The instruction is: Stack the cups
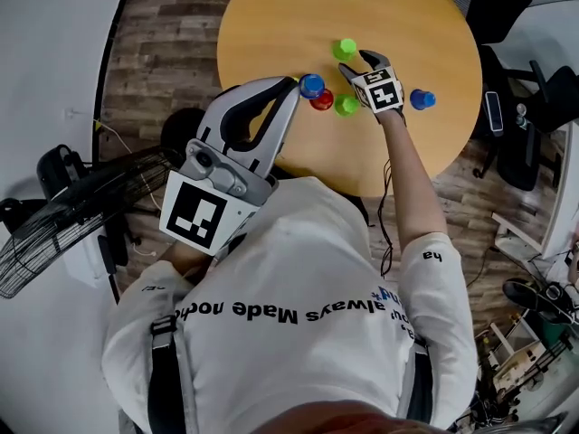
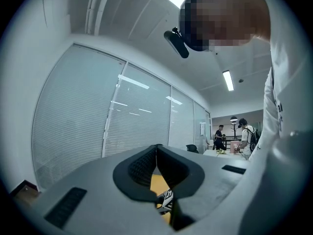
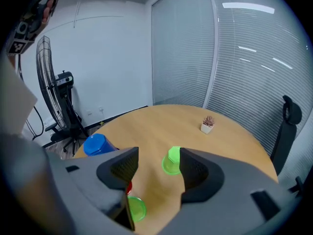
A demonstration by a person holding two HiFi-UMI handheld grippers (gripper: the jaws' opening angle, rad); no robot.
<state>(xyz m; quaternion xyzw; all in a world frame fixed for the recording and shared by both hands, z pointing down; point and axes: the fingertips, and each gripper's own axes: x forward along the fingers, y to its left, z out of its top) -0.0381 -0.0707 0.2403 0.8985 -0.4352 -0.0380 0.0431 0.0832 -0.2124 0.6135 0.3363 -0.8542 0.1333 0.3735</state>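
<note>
Stacking not started: five cups sit singly on the table [image 1: 271, 25], none nested.

- Left blue cup [image 1: 312, 85] and red cup [image 1: 322, 99]: just beside each other.
- Near green cup [image 1: 346, 106]: right of red.
- Far green cup [image 1: 345, 49]: upside down.
- Right blue cup [image 1: 422, 99]: apart at right.
- Right gripper [image 1: 359, 66]: jaws apart, empty, over the table, far green cup lined up beyond the gap.
- Left gripper [image 1: 291, 84]: jaws pressed together on nothing, raised near the person's chest.

All stacking is left.
</note>
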